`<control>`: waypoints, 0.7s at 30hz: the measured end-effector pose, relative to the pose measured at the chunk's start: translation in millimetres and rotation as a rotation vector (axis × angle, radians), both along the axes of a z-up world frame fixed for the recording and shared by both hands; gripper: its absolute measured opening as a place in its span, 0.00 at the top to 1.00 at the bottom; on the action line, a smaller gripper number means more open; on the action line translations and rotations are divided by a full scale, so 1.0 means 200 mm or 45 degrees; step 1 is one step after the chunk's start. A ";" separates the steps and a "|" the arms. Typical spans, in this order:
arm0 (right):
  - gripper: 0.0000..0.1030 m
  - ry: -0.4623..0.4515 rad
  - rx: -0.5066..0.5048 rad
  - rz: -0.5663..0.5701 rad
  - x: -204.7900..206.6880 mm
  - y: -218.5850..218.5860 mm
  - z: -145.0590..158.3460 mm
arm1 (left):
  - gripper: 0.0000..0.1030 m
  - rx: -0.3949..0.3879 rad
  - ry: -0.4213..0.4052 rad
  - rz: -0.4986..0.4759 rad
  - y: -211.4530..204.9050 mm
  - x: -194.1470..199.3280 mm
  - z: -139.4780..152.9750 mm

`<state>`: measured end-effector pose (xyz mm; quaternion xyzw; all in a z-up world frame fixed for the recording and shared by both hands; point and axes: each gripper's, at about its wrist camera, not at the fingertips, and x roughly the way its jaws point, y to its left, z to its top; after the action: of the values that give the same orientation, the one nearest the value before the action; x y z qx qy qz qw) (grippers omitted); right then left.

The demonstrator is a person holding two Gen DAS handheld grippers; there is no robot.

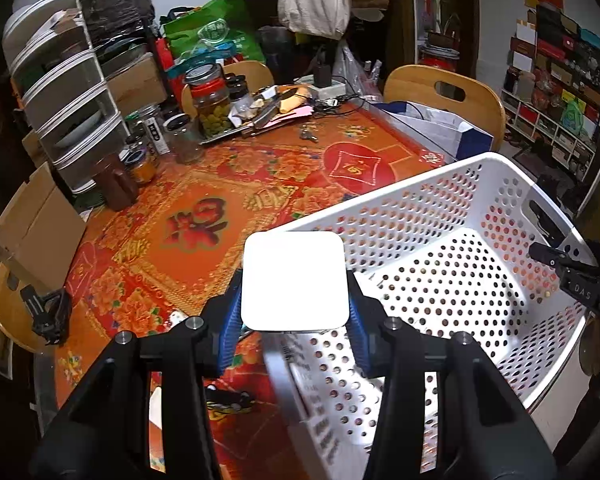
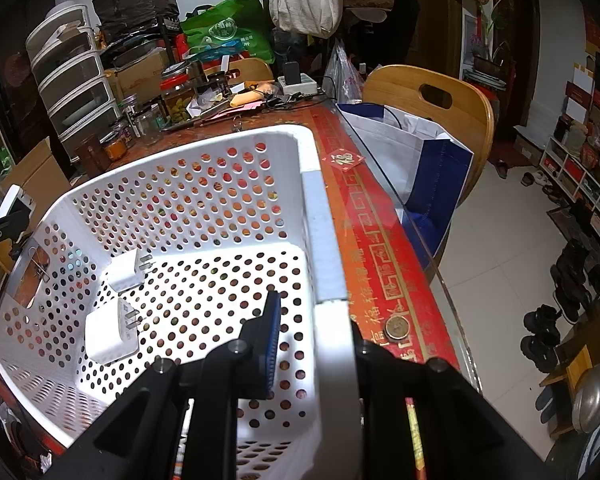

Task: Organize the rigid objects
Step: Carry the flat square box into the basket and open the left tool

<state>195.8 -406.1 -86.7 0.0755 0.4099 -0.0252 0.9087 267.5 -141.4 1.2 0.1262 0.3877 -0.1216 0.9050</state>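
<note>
Nearest the left wrist camera, the left gripper (image 1: 295,312) is closed on a white square charger (image 1: 295,281), its blue-padded fingers (image 1: 229,334) pressing the charger's two sides. The gripper reaches forward and holds the charger above the near left rim of the white perforated basket (image 1: 440,208), over the red patterned tablecloth (image 1: 204,184). To its right, across the basket, the right gripper (image 1: 572,268) sits at the far rim. In the right wrist view, the right gripper (image 2: 316,344) clamps the basket (image 2: 324,240) wall, one blue-padded finger (image 2: 270,340) inside and the other outside. Ahead and left of that claw, two white plug adapters (image 2: 126,270) lie on the basket floor, near each other, prongs pointing right.
</note>
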 end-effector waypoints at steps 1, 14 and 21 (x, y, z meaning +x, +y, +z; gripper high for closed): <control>0.82 0.000 0.000 0.000 0.00 0.00 0.00 | 0.59 0.005 0.004 -0.009 -0.02 0.00 0.00; 0.81 -0.002 0.007 0.006 0.00 0.00 0.00 | 0.58 0.150 0.162 -0.222 -0.46 0.04 -0.21; 0.81 -0.005 0.015 0.010 -0.01 0.00 0.00 | 0.58 0.275 0.317 -0.286 -0.63 0.09 -0.35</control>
<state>194.7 -406.6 -87.4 0.0793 0.4087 -0.0192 0.9090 285.7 -268.3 -69.2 0.2491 0.4909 -0.1942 0.8119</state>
